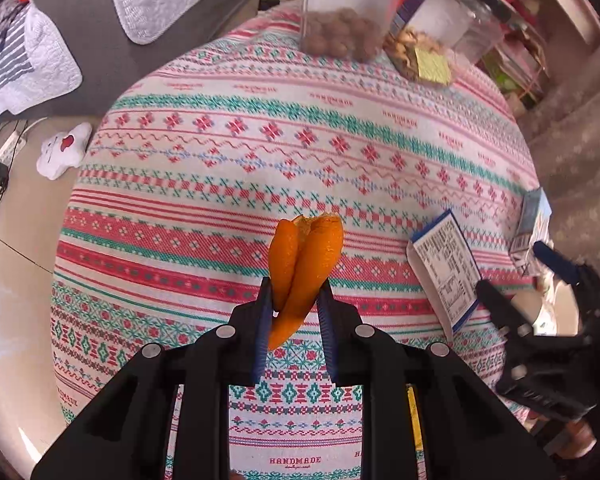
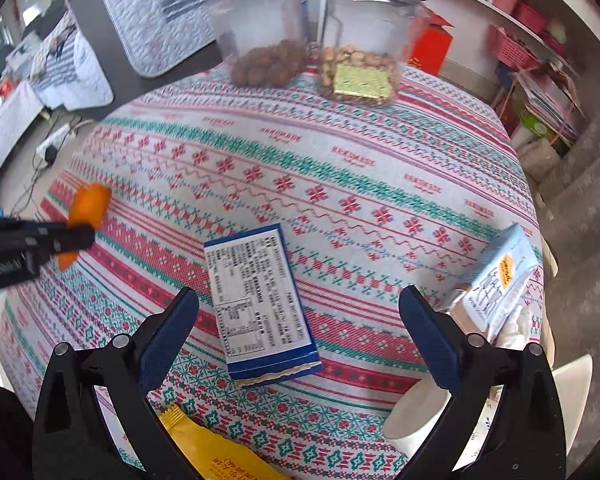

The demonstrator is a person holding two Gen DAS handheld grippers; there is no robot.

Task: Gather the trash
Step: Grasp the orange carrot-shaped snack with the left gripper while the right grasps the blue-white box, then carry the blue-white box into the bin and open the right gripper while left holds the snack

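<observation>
While the left gripper [image 1: 294, 304] pinches orange peel [image 1: 304, 264] mid-frame, the right gripper [image 2: 300, 336] hangs spread over the blue box [image 2: 260, 300]; a yellow packet [image 2: 216, 452] is cut off below.

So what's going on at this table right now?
A person is clearing trash with two handheld tools. The left tool is shut on an orange peel, held above the patterned tablecloth. The right tool is open, hovering over a blue-edged wrapper. A yellow packet lies nearby.
</observation>
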